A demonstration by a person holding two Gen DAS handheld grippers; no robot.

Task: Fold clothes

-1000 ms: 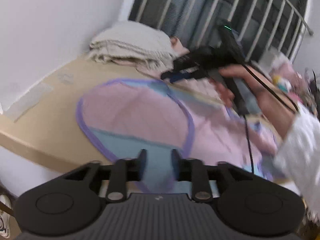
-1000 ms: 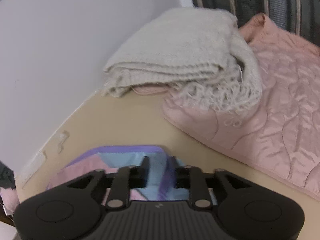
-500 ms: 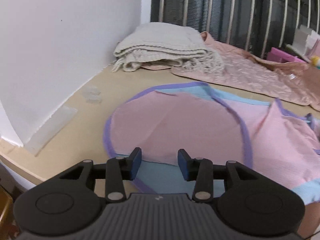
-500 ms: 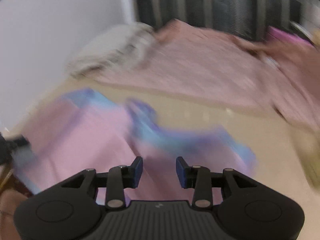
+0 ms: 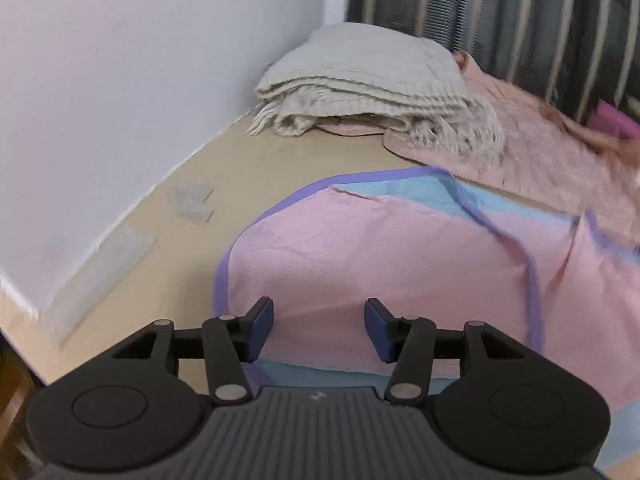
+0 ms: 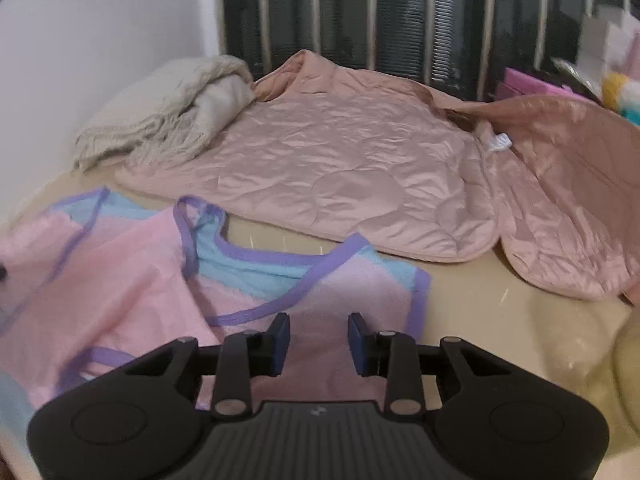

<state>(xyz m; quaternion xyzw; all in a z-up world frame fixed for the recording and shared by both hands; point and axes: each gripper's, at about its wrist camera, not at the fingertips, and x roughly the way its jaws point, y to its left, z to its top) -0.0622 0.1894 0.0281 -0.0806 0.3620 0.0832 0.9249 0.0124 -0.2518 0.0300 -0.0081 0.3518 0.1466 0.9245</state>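
Observation:
A pink and light-blue mesh garment (image 5: pixel 380 248) with purple trim lies partly folded on the beige tabletop (image 5: pixel 192 168). In the right wrist view the same garment (image 6: pixel 132 280) shows its neckline and an armhole edged in purple. My left gripper (image 5: pixel 319 328) hovers open over the garment's near left part, nothing between its blue pads. Over the garment's right shoulder area, my right gripper (image 6: pixel 318 342) is open too and holds nothing.
A folded beige fringed blanket (image 5: pixel 368 80) sits at the back by the white wall (image 5: pixel 120 80). A pink quilted jacket (image 6: pixel 360 168) is spread behind the garment. Dark railing bars (image 6: pixel 400 12) close the back. Pink and colourful items (image 6: pixel 536 82) lie far right.
Both grippers went from shut on the garment to open and let it drop onto the table. The right gripper pulled back and swung right; the left now looks over the laid-down fabric.

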